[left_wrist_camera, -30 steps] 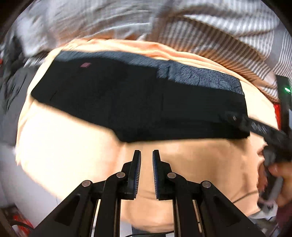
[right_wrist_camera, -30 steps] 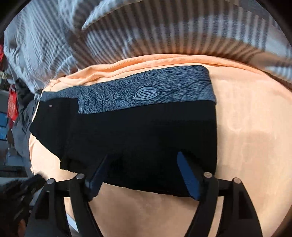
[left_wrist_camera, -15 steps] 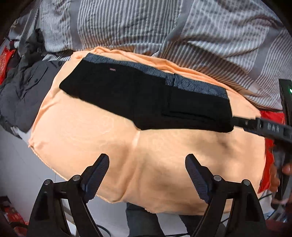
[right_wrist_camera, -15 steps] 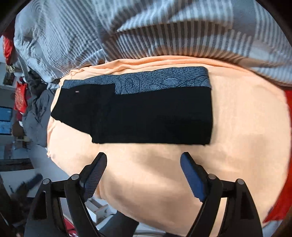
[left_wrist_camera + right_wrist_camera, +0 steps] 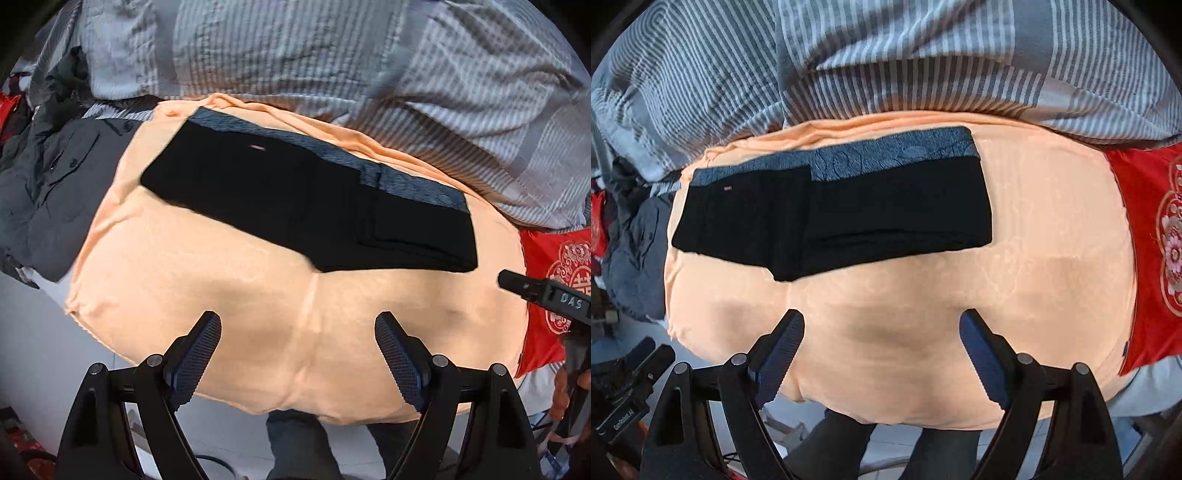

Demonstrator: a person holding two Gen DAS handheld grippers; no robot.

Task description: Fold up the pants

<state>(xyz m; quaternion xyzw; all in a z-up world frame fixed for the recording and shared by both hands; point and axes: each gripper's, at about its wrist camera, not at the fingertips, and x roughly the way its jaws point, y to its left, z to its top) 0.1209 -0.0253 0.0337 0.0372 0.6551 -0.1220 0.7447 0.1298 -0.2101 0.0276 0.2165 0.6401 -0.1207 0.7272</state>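
Both sets of jaws stand spread wide with nothing between them. The left gripper [image 5: 297,350] occupies the lower centre of the left wrist view, pointing down at a bare stretch of the orange cloth [image 5: 229,295]. The right gripper [image 5: 882,347] sits in the same place in its own view, also above bare orange cloth [image 5: 1034,258]. Neither gripper touches any fabric.

The pants [image 5: 306,206] lie flat on the orange cloth, in the upper middle of the left wrist view, well apart from the fingertips. They are black, folded into a long band running from upper left to right of centre. A grey patterned strip runs along their far edge. At the right end a second layer lies on top of the first, its edges visible as stepped lines. In the right wrist view the pants [image 5: 831,218] cross the middle of the frame, the doubled part on the right and the single layer on the left.

A striped blanket [image 5: 886,66] fills the top of both views. A dark grey garment [image 5: 48,192] lies at the left edge of the left wrist view. A red cloth [image 5: 1145,240] with a floral print lies at the right edge, touching the orange cloth. The tip of the right gripper shows at the right edge of the left wrist view.
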